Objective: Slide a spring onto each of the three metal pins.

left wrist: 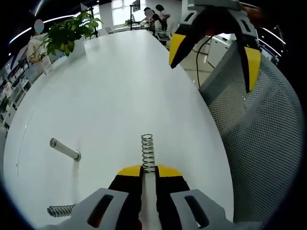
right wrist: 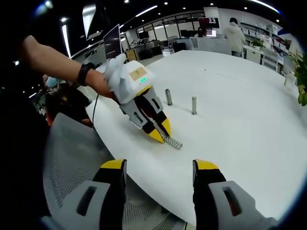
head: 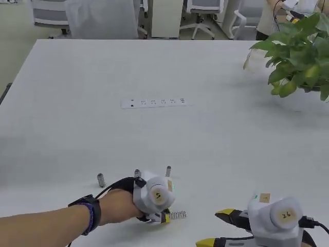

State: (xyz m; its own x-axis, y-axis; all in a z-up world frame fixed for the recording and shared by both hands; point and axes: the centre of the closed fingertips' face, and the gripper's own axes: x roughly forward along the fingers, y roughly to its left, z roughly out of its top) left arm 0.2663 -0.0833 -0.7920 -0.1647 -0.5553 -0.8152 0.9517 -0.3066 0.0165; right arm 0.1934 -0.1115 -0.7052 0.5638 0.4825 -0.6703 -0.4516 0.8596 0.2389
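At a white workbench, the left gripper, gripped in a person's hand with a dark wristband, sits at the near edge with its yellow-tipped jaws clamped together on one end of a small spring. The spring sticks out to the right of the tips, low against the tabletop. In the left gripper view, the same spring runs straight ahead from the closed tips of the left gripper.

Three metal pins stand upright in a short row just beyond that gripper. The right pin is bare. The middle pin, partly hidden by the gripper body, wears a coil in the right gripper view, with the bare pin standing beside it. The left pin appears ridged with a coil as well, though it is small in the head view.

The right gripper hangs at the near right, well apart from the pins, its jaws spread wide with nothing between them. Its own view shows the two yellow tips parted and pointing toward the left gripper and the spring.

A power strip lies farther out at mid-table, a potted plant stands at the far right, and a mesh chair sits by the near edge.
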